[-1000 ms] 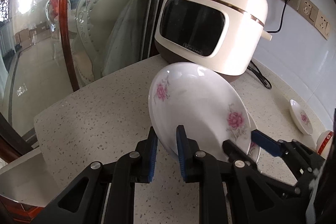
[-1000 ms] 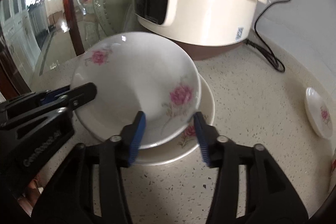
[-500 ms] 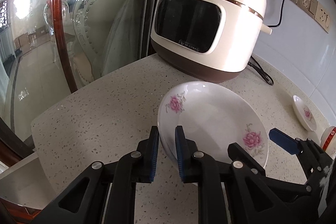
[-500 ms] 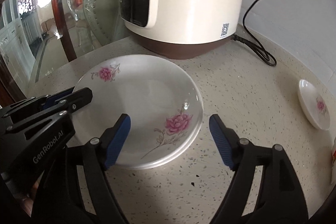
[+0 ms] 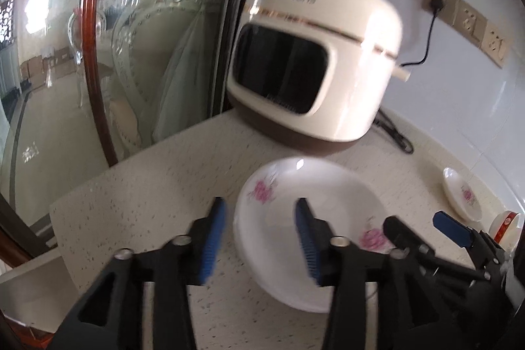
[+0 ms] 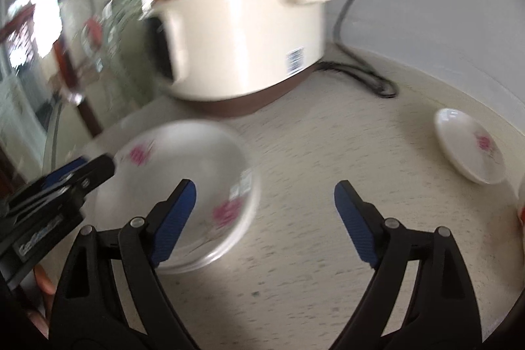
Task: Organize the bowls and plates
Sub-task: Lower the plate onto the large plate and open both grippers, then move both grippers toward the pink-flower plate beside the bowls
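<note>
L gripper (image 5: 259,232) jaws just opened, rim of the floral plate (image 5: 315,202) between but unpinched. R gripper (image 6: 264,212) spread wide, just widened, nothing in it. Plate lies on the counter (image 5: 137,205), maybe stacked; blurry. Small dish (image 6: 469,146) farther right, rice cooker (image 5: 315,61) behind.

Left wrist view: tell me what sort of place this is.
Most likely a home kitchen counter. A cream rice cooker stands plugged into a wall socket on a speckled stone countertop, with flowered plates beside it. Glass doors alongside appear to show a dining chair beyond.
</note>
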The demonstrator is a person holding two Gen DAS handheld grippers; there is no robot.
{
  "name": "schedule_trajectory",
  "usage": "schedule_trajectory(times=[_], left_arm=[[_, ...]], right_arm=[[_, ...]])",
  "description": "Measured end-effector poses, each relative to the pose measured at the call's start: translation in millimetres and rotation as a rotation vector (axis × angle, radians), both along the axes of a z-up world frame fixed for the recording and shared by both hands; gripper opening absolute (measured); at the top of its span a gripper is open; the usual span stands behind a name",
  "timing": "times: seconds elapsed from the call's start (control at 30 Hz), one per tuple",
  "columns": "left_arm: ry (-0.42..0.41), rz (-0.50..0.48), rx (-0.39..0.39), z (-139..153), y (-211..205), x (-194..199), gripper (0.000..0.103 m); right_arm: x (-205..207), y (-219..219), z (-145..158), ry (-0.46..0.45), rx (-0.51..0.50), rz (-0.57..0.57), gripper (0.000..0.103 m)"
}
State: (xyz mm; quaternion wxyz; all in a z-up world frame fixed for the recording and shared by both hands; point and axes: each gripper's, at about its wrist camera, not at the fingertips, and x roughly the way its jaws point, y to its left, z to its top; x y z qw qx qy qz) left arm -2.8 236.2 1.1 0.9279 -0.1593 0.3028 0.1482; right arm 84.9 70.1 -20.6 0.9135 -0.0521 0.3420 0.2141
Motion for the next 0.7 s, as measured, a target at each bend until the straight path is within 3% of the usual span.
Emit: schedule_trajectory(times=[0.17, 0.37, 0.47, 0.7], left_arm=[[-0.048, -0.054, -0.004, 14, -18, 8, 0.056], [-0.090, -0.209, -0.018, 32, -58, 36, 0.060], [-0.081, -0.317, -0.036, 38, -81, 58, 0.062], [-0.034, -0.437, -0.093, 34, -120, 108, 0.068]], right_arm=[[11, -41, 13, -0.021, 0.088, -0.148, 0.091], [29, -96, 20, 0.000, 0.214, -0.332, 0.091], [38, -124, 20, 0.016, 0.269, -0.422, 0.091], [59, -173, 10, 0.053, 0.335, -0.561, 0.091]])
